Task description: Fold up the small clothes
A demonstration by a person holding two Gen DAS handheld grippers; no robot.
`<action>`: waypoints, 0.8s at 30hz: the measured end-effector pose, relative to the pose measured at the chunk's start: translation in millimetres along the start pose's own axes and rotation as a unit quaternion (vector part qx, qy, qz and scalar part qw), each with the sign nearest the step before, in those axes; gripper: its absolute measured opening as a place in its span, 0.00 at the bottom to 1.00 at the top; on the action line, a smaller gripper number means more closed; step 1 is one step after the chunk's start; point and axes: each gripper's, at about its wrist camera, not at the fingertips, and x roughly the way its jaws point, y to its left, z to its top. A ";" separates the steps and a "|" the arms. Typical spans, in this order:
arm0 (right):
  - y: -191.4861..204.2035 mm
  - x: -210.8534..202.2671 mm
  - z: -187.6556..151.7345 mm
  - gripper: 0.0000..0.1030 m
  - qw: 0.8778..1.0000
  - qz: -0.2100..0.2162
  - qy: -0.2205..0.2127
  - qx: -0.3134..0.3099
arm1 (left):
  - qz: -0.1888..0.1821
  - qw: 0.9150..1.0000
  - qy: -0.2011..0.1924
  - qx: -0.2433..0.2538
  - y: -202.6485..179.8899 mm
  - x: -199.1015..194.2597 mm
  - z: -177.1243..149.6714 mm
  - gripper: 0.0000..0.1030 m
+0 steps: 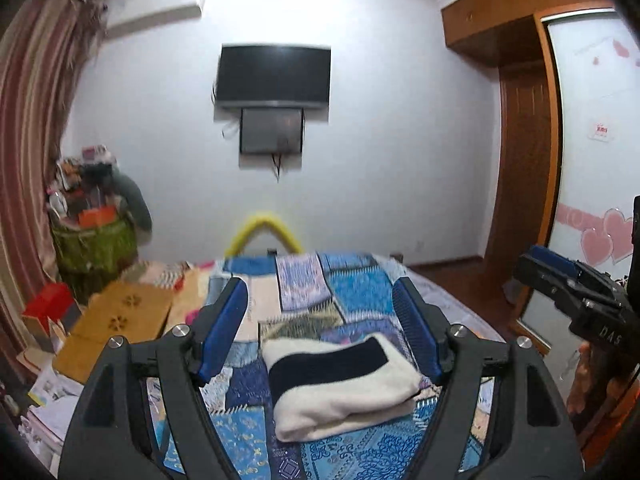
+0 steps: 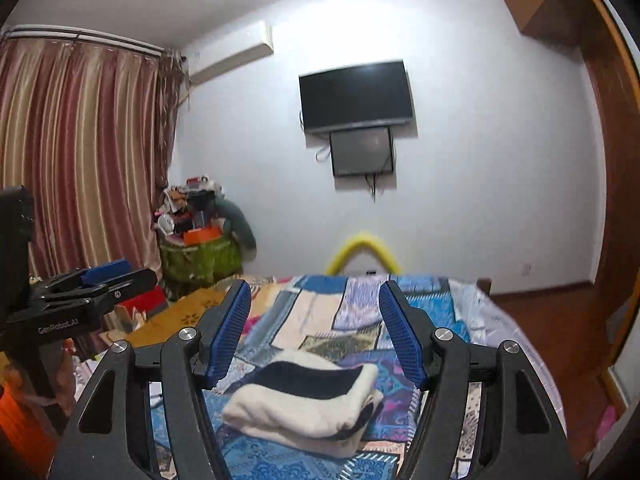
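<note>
Here folded garment below hand-held gripper.

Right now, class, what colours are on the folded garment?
Cream folded garment with a dark navy band; left wrist view.

My left wrist camera looks forward along my left gripper, low over the bed, facing the far wall and its television. My right wrist camera looks the same way along my right gripper, from slightly further right. Both views sit near the folded white-and-navy garment and share it, the bed, the television and the curtain. Each camera catches the other gripper at its edge.
</note>
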 end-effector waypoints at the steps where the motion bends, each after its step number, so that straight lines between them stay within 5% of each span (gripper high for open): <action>1: 2.9 -2.2 0.3 0.65 1.000 0.001 -0.003 -0.001 | 0.001 1.000 -0.007 0.000 -1.5 -5.4 0.4 0.72; 8: 17.3 -3.9 -6.0 0.87 1.000 -0.008 -0.003 -0.017 | 0.015 0.999 -0.045 -0.003 -4.9 -28.9 -3.4 0.93; 12: 20.5 -4.5 -8.7 1.00 1.000 -0.020 -0.001 -0.018 | 0.014 0.999 -0.040 -0.013 -4.8 -29.9 -7.1 0.98; 24: 14.1 -7.6 -17.0 1.00 1.000 -0.027 0.012 0.000 | 0.019 0.999 -0.018 -0.021 -7.5 -20.4 -17.9 1.00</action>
